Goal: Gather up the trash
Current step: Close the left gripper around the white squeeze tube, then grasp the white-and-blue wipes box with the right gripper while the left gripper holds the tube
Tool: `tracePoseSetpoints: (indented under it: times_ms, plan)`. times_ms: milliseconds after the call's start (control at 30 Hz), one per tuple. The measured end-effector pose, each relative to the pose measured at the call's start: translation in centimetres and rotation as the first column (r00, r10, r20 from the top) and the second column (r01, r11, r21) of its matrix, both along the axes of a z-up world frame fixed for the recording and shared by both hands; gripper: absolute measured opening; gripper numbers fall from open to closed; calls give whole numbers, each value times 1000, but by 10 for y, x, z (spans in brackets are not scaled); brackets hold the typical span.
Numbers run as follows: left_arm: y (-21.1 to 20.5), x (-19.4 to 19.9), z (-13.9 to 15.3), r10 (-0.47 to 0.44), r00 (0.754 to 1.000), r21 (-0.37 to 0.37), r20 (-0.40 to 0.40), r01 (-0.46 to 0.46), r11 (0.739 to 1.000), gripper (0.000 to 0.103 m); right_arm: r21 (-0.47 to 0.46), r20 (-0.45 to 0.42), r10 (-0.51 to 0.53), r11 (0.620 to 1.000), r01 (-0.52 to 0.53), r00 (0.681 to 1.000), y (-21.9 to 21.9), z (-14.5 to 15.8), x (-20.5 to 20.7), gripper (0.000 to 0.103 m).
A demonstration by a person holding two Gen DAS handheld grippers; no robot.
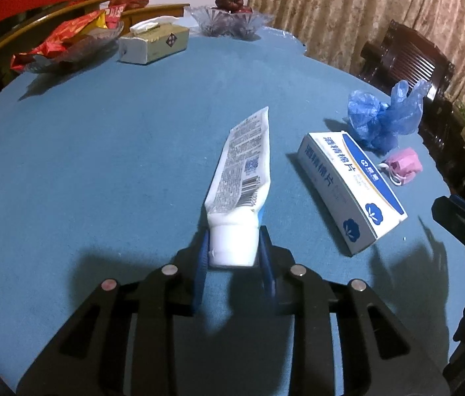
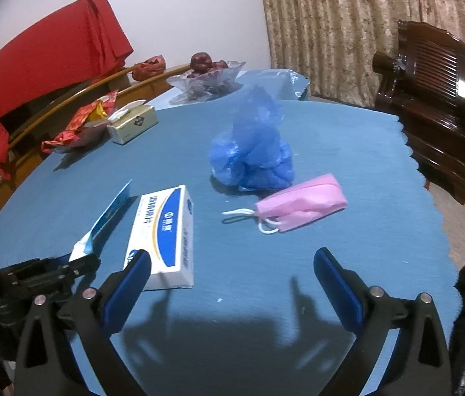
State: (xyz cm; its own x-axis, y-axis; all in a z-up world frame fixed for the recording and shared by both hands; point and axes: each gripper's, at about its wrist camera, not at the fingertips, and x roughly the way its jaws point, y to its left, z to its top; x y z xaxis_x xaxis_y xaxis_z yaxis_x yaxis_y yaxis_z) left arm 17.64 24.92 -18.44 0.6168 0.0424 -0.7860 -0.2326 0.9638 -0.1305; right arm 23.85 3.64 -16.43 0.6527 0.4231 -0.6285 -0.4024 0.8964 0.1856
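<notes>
1. Clamped at its cap end between the 2 blue pads of the left gripper (image 1: 234, 254): white squeezed plastic tube with printed label and barcode (image 1: 244, 171), flat crimped end pointing away toward the far side of the table.
2. Under everything: round table covered in blue cloth with a scalloped edge (image 1: 100, 151).
3. Just right of the tube, lying flat and apart from it: white-and-blue rectangular cardboard box with Chinese lettering (image 1: 351, 191).
4. Beyond the box, farther from the tube: crumpled blue plastic bag (image 1: 381, 115), standing up in a loose heap.
5. Just beside the bag, on the side away from the tube: folded pink face mask with white ear loops (image 1: 404, 165), lying flat on the cloth.
6. Hovering over bare cloth right of the tube: right gripper (image 2: 232, 270), fingers spread wide, nothing between them; left pad overlapping the near corner of the box in the right wrist view, contact not clear.
7. Far from the tube, at the back edge: beige tissue box with a white tissue sticking out (image 1: 153, 41), clear glass dish of red snack packets (image 1: 67, 43) to its left, clear glass bowl of dark red fruit (image 1: 230, 19) to its right.
8. Past the table edge, right of the tube: dark carved wooden chair (image 1: 407, 62), patterned beige curtain (image 1: 348, 6) behind.
</notes>
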Motion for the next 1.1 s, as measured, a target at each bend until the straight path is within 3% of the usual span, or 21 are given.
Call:
tracePoseSetpoints:
  times_ms: [100,200,267,367,533,867,1100]
  plan:
    - [-1,2,1,-6,1000,1,5,6,1000,40,-2,-1,-2,1000,2,1000,1,0,1,97]
    - [-3,5,0,-6,1000,1,3,6,1000,42,-1,0,-6,1000,6,1000,1,1,0,97]
    - [-4,8,-1,-9,1000,8,0,9,1000,41,-1,-2,-7,1000,7,1000,1,0,1,97]
    - [-7,9,-1,-25,1000,11,4,25,1000,29,-2,-1,-5,1000,5,1000,1,0,2,97]
    - [-3,5,0,-13,1000,-24,26,14,1000,29,1,-3,8,1000,-8,1000,4,1,4,97]
    - [17,-6,11,43,998,0,49,-43,999,29,15,-4,87,996,-87,996,37,3,3,97]
    - [24,-11,19,54,996,16,70,-56,998,29,-14,-42,137,990,-138,990,70,-7,10,86]
